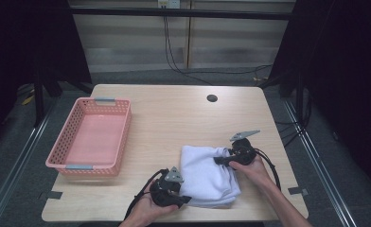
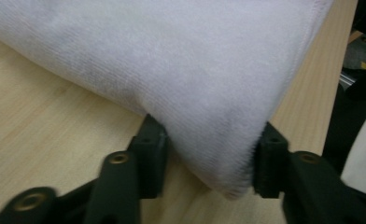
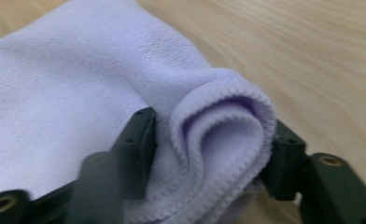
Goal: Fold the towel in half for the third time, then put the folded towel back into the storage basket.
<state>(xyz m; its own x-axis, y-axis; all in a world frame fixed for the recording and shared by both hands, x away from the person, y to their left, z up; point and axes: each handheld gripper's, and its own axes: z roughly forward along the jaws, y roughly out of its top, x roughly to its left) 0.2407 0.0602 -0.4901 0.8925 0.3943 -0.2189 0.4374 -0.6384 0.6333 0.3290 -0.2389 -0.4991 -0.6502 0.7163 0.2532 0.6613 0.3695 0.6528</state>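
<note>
Both grippers' jaws pinch corners of the white towel (image 1: 207, 174).

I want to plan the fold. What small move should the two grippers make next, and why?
Probably lift both corners a little together. The left gripper and right gripper each pinch a corner of the white towel, which lies bunched on the table.

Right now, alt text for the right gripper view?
The right gripper has its two black jaws on either side of a bunched, hemmed corner of a white towel, pads against the fold. The towel lies on a light wooden table.
</note>
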